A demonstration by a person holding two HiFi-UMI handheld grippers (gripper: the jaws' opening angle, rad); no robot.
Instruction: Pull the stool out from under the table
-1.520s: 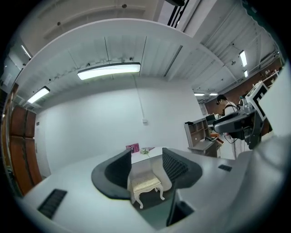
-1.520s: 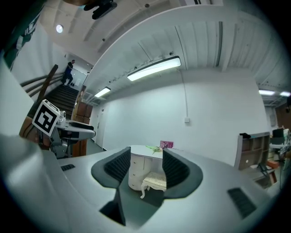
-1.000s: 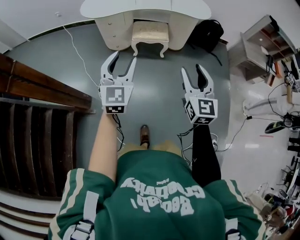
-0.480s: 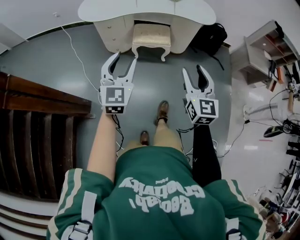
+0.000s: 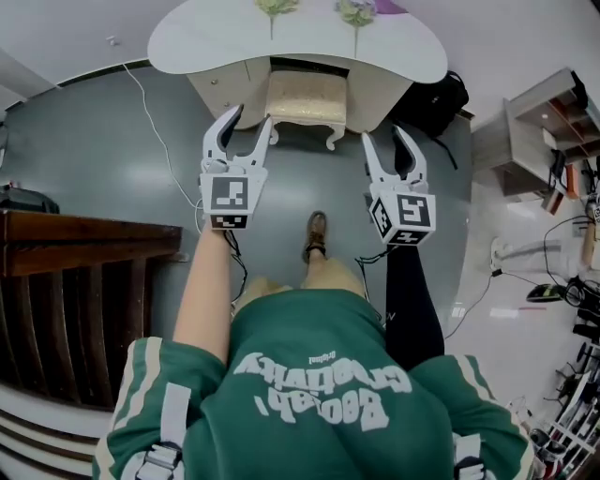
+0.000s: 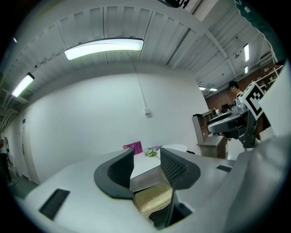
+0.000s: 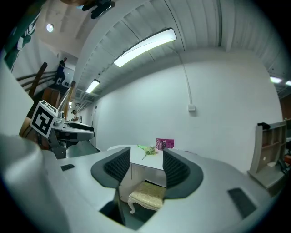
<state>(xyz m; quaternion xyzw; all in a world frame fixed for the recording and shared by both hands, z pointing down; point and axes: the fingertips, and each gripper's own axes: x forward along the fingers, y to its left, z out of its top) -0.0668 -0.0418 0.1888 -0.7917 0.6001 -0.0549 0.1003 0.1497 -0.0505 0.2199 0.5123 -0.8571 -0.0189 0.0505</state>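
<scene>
A cream stool [image 5: 306,97] with a padded beige seat and curved white legs stands tucked partly under the white oval table [image 5: 187,42]. My left gripper [image 5: 246,123] is open, its tips just short of the stool's left front corner; its jaws have just been closing, with nothing between them. My right gripper [image 5: 389,142] is open and empty, off the stool's right front corner. Between the jaws of the left gripper [image 6: 146,160] I see the stool seat [image 6: 152,198] ahead. The right gripper [image 7: 146,163] frames the stool [image 7: 146,193] and the table [image 7: 144,160] beyond.
A dark backpack [image 5: 439,101] lies on the floor right of the table. Flowers [image 5: 273,7] and a pink card [image 5: 391,6] sit on the tabletop. A dark wooden railing [image 5: 84,234] runs along the left. A cable [image 5: 150,97] trails over the grey floor. Shelving [image 5: 548,112] stands right.
The person has stepped forward, so both grippers now sit close to the stool and table, which were farther off before. The left jaws have narrowed a little.
</scene>
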